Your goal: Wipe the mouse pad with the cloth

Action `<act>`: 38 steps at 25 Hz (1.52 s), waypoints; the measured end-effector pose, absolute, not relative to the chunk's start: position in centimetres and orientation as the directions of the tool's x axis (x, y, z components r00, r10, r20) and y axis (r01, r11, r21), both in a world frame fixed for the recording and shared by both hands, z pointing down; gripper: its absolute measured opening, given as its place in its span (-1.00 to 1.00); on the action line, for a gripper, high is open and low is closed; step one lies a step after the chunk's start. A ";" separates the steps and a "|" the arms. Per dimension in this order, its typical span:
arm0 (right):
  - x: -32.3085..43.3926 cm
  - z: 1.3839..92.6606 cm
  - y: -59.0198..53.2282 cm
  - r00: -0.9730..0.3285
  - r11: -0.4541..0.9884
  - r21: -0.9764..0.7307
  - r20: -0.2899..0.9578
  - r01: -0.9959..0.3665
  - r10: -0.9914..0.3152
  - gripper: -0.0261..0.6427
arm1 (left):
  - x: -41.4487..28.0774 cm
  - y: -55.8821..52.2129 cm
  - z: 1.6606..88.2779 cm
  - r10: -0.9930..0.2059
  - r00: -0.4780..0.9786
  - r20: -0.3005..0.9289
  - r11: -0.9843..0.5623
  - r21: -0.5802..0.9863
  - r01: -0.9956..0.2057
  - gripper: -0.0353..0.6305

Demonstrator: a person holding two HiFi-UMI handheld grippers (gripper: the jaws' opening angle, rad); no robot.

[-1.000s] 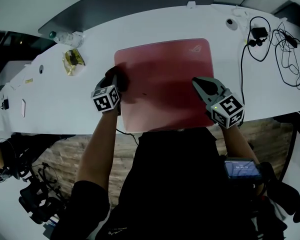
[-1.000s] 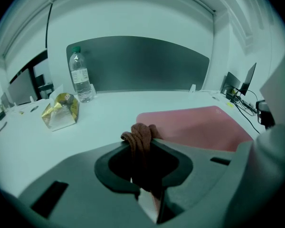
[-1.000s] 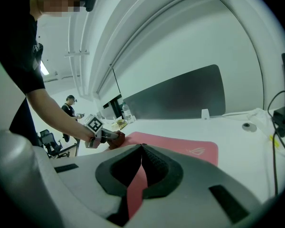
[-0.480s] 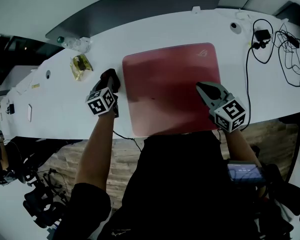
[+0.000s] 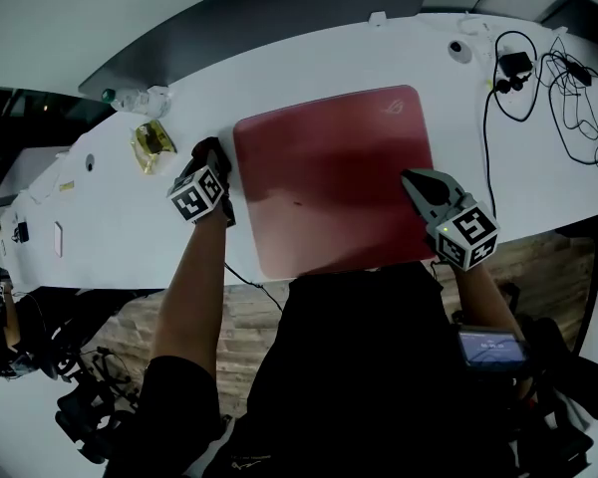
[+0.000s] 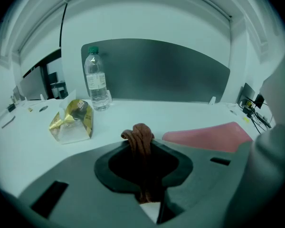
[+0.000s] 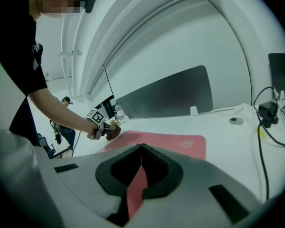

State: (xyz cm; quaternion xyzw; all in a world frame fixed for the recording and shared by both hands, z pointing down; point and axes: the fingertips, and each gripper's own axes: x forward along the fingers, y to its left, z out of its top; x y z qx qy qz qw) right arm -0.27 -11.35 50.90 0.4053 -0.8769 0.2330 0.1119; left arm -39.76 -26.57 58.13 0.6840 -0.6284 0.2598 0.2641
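Observation:
The red mouse pad (image 5: 329, 172) lies flat on the white table (image 5: 100, 227). My left gripper (image 5: 215, 167) rests just off the pad's left edge, shut on a bunched brown cloth (image 6: 140, 137) that sticks out past its tips. The cloth (image 5: 213, 149) shows as a dark lump in the head view. My right gripper (image 5: 419, 185) sits over the pad's right edge with its jaws shut tip to tip. In the right gripper view the pad (image 7: 166, 140) stretches ahead, with the cloth (image 7: 112, 130) at its far side.
A water bottle (image 6: 96, 82) and a gold snack packet (image 6: 73, 120) stand left of the pad. Black cables (image 5: 558, 78) and a small round white fitting (image 5: 459, 50) lie at the right. A dark divider panel (image 5: 279, 18) backs the table. The table's front edge runs close to the pad's near side.
My left gripper has slid left with the cloth, from the pad's left margin to the table beside it. The right gripper has stayed at the pad's right edge.

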 end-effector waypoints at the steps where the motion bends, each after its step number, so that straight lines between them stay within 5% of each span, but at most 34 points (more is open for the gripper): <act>1: 0.0 51.0 -11.3 -0.644 0.558 -0.320 0.386 -0.765 -0.661 -0.84 | -39.5 -26.8 58.1 -0.727 0.077 0.682 -0.066 0.042 -0.997 -0.64; 38: 7.9 52.2 -12.2 -0.670 0.566 -0.359 0.376 -0.742 -0.640 -0.84 | -23.7 -27.8 59.3 -0.759 0.150 0.634 -0.008 0.221 -0.975 -0.64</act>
